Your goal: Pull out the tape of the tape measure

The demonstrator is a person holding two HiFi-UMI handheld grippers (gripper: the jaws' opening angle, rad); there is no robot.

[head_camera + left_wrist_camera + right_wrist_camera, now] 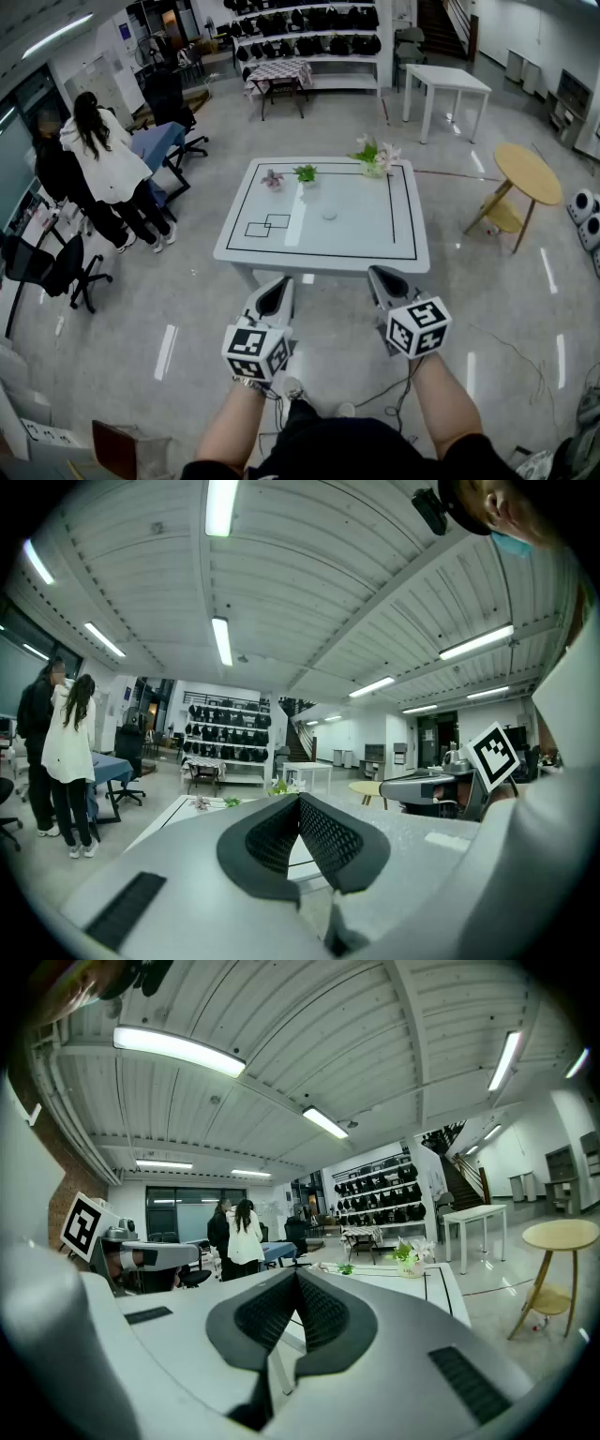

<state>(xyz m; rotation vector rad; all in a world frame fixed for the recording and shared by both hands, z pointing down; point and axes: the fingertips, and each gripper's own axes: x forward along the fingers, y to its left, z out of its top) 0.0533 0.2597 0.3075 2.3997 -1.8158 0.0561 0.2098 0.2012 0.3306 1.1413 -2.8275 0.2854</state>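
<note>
Left gripper (279, 285), right gripper (378, 275): grey shells, black mesh pads (328, 841), black-white marker cubes (255, 352).

head view: high, steeply down | gripper views: low, level, forward | shared: white table (366, 239)

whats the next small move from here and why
Probably bring both grippers forward over the table. The left gripper and right gripper are both shut and empty, held short of the table's near edge, while the small round object, likely the tape measure, lies near the table's middle, untouched.
</note>
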